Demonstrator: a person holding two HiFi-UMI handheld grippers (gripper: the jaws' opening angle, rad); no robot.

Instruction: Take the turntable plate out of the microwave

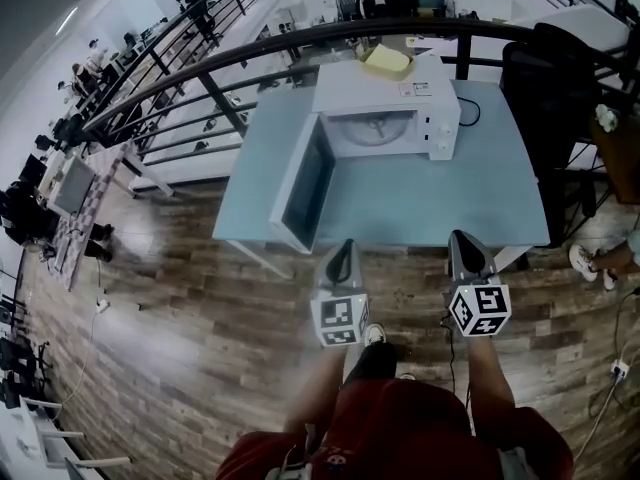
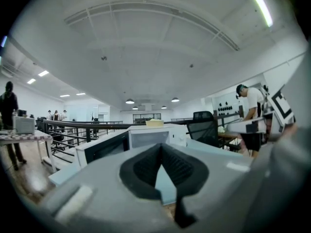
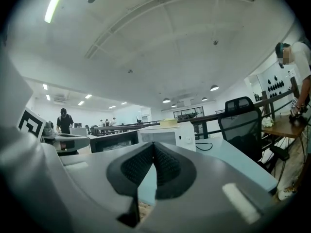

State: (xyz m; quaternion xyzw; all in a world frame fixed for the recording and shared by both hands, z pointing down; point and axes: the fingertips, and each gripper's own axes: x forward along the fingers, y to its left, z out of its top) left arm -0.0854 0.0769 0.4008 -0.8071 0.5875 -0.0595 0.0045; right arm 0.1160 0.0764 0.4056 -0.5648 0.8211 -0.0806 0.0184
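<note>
The left tool [image 1: 344, 245] and the right tool [image 1: 466, 238] are held out level, side by side and a little apart, above the wood-plank floor [image 1: 180, 308]. Their tips are at the near edge of the pale blue rectangular desk [image 1: 400, 208]. The left tool's [image 2: 161, 147] black ribbed pads [image 2: 181, 168] are pressed together at the tip with nothing between them. The right tool [image 3: 153, 147] is pinched together the same way and is also empty.

Straight ahead of both tools, towards the far side of the desk, stands the boxy white microwave [image 1: 388, 108]. Its dark-windowed door [image 1: 303, 183] is swung wide open and reaches back towards the left tool. The round glass turntable plate [image 1: 372, 128] lies flat inside the open cavity, well beyond both tips and untouched. A yellow block [image 1: 386, 61] sits on the microwave's top. Past the right tool, off the desk's far right corner, is a black mesh office chair [image 1: 545, 78]. A black metal railing [image 1: 250, 53] runs behind the desk.
</note>
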